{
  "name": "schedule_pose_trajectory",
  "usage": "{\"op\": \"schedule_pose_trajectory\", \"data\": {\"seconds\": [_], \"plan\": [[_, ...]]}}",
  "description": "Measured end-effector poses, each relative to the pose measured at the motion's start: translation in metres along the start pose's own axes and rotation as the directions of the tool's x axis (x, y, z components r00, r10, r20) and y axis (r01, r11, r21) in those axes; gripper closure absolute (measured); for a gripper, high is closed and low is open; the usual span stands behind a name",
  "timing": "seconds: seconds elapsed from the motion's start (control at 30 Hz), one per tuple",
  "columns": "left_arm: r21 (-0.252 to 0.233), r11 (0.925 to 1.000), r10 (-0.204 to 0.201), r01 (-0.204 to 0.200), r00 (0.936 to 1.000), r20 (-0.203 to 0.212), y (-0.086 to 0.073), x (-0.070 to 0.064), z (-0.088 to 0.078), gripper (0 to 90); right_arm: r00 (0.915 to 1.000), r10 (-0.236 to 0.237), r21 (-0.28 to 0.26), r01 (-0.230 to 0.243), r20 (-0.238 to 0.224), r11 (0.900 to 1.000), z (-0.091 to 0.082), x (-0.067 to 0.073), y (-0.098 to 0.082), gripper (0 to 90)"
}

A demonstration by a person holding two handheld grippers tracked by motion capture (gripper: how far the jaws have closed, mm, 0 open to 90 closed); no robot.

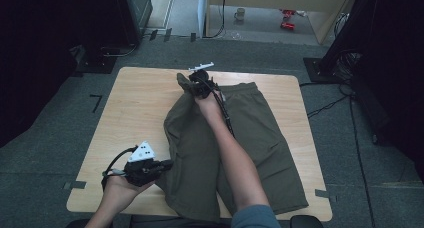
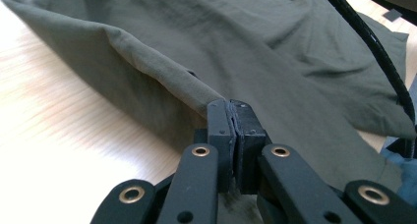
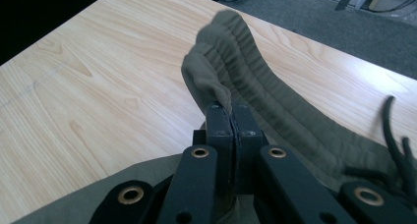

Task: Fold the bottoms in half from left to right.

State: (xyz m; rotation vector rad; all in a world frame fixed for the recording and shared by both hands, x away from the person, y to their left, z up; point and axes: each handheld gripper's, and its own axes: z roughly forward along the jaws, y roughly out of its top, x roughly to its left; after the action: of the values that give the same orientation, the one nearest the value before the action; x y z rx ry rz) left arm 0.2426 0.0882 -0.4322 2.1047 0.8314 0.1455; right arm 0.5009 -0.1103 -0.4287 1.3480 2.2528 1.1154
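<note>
- The olive shorts (image 1: 250, 138) lie spread on the wooden table (image 1: 135, 103), leg openings toward the person, waistband at the far edge
- The left gripper (image 1: 167, 164) is clamped tight on the near leg hem (image 2: 162, 69)
- The right gripper (image 1: 192, 83) is pinched shut on the ribbed waistband (image 3: 231, 47) corner
- Holding both ends of one side seems meant for lifting that half to fold it across

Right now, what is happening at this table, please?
A person is handling olive green shorts on a wooden table, apparently to fold them. The left gripper is shut on a hem edge at the near left side. The right gripper is shut on the ribbed waistband at the far end, lifting it off the table.
</note>
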Motion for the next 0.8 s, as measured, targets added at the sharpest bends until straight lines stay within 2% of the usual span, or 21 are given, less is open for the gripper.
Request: {"op": "schedule_pose_trajectory", "data": {"seconds": [0.13,0.33,0.63,0.8], "plan": [[0.001,0.9996,0.027,-0.027,0.9994,0.023,0.013,-0.01,0.013,89.0,0.9998,0.02,-0.003,-0.02,0.003,1.0,-0.011,-0.013,-0.006,88.6],[0.004,0.9958,0.091,-0.091,0.9944,0.054,0.032,-0.028,0.032,89.0,0.9994,0.028,-0.009,-0.028,0.019,1.0,-0.029,-0.032,-0.012,88.6],[0.013,0.9941,0.106,-0.108,0.9892,0.101,0.047,-0.041,0.069,89.0,0.9969,0.057,0.005,-0.057,0.055,0.998,-0.045,-0.063,-0.031,88.5],[0.03,0.99,0.133,-0.138,0.9816,0.137,0.053,-0.054,0.096,89.0,0.9944,0.072,0.026,-0.074,0.077,0.997,-0.045,-0.079,-0.045,88.5]]}}
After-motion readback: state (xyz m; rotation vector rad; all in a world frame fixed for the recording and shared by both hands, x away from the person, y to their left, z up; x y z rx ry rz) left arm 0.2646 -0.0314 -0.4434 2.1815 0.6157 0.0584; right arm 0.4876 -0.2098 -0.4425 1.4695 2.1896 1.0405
